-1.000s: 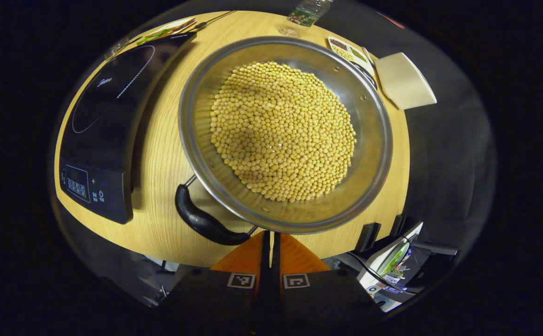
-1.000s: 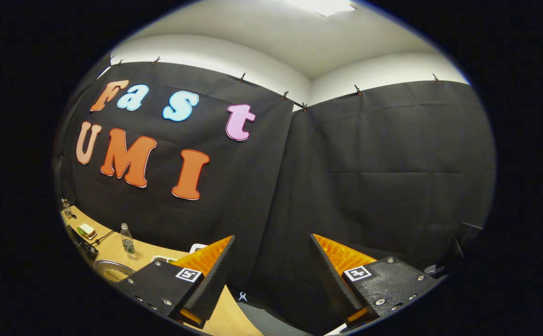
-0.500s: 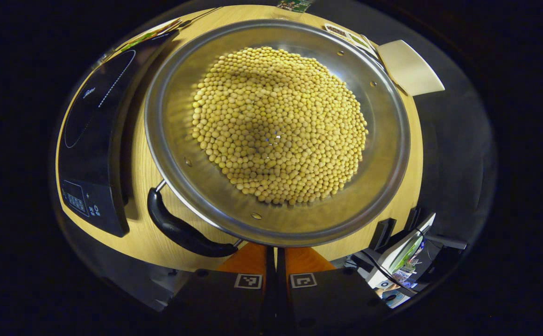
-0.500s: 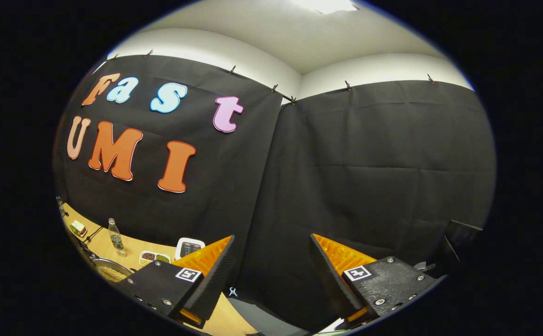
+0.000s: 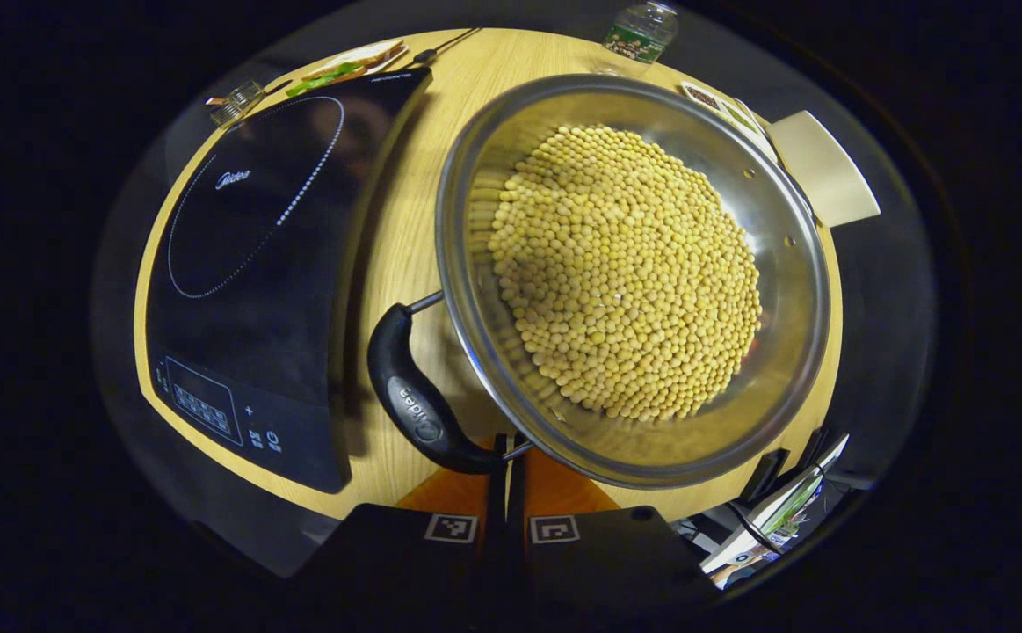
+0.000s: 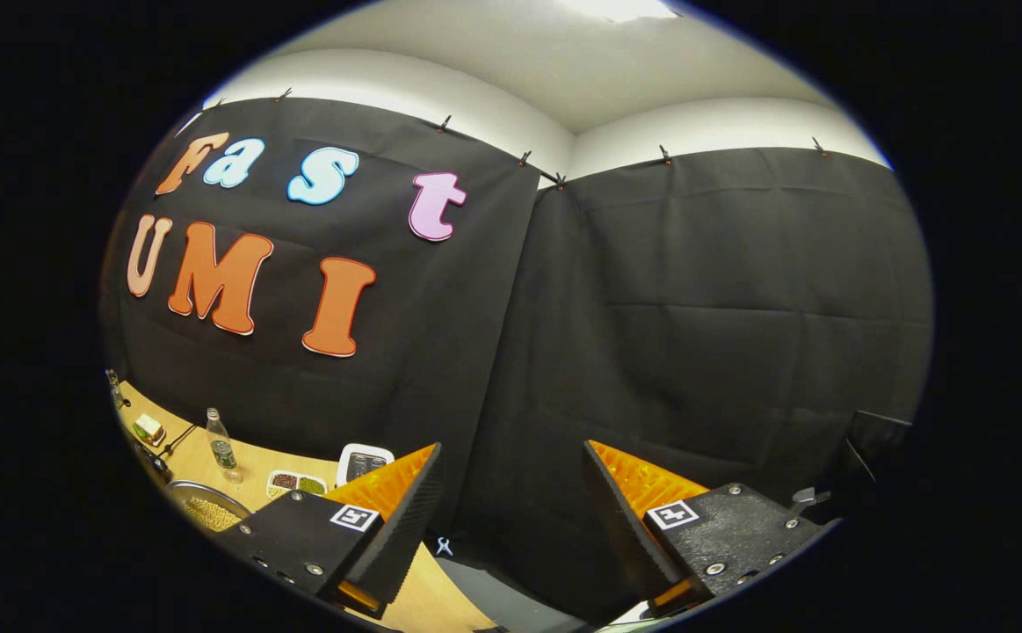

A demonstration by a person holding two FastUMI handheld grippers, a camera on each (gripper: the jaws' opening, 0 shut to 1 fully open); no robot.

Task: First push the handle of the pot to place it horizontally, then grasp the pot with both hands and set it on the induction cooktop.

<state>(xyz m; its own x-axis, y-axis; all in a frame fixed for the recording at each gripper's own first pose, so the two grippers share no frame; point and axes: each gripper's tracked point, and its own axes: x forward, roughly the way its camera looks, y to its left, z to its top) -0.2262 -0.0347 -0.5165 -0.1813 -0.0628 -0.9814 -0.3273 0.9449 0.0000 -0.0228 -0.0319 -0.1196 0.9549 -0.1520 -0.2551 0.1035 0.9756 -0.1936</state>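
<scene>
One round stainless-steel pot (image 5: 634, 272) heaped with yellow soybeans (image 5: 625, 272) sits on the light wooden surface (image 5: 414, 211), beside one flat black induction cooktop (image 5: 256, 264). The left gripper (image 5: 507, 479) has its fingers closed together, tips at the pot's one curved black handle (image 5: 414, 404). The right gripper (image 6: 511, 505), fingers spread wide and empty, faces the booth wall, with one plastic bottle (image 6: 222, 447) on the surface farther off.

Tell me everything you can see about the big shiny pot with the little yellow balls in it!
The pot is a wide, round, shallow pan that looks like shiny steel, with small rivets inside its wall. It is heaped with little round yellow beans. A curved black handle hangs from thin metal wires on its near-left side. The pot sits on the wooden table, right of the black induction cooktop, not on it. The left gripper, its fingers together, is right at the handle's lower end.
</scene>
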